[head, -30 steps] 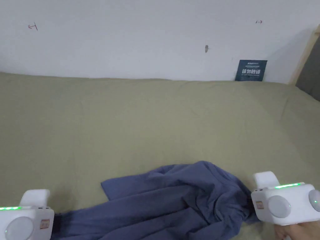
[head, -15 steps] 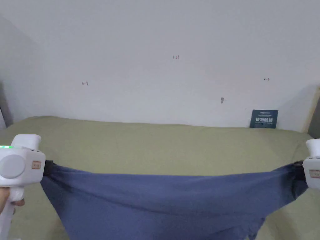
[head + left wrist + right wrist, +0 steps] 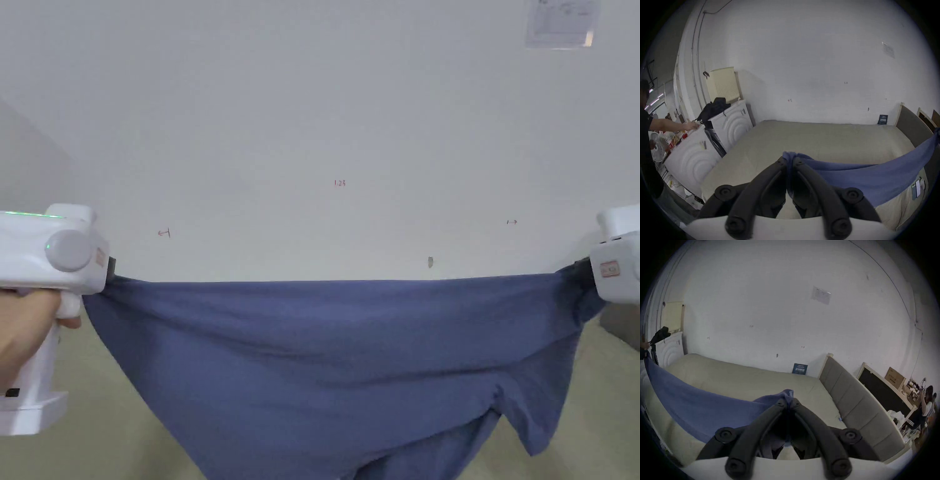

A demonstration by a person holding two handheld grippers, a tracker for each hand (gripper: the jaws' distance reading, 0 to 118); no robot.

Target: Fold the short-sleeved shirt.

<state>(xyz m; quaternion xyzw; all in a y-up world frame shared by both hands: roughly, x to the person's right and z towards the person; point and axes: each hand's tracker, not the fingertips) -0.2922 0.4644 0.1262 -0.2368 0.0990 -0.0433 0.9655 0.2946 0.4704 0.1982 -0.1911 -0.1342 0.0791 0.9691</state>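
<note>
A blue short-sleeved shirt [image 3: 325, 356] hangs stretched in the air between my two grippers, above the olive-green bed [image 3: 587, 400]. My left gripper [image 3: 111, 275] is shut on the shirt's left end, and the cloth [image 3: 867, 175] bunches between its black jaws [image 3: 790, 160]. My right gripper [image 3: 584, 275] is shut on the right end, where the blue cloth [image 3: 696, 404] is pinched at the jaw tips [image 3: 788, 400]. One sleeve [image 3: 537, 406] dangles at the lower right.
A white wall [image 3: 337, 125] stands behind the bed. A grey padded headboard [image 3: 859, 407] bounds the bed on the right. White machines [image 3: 705, 146] with a black bag stand left of the bed, where a person [image 3: 646, 129] reaches over. Another person [image 3: 925, 405] is at the far right.
Both grippers have lifted the shirt off the bed and pulled it wide apart, then raised it higher. The head camera has tilted up toward the wall.
</note>
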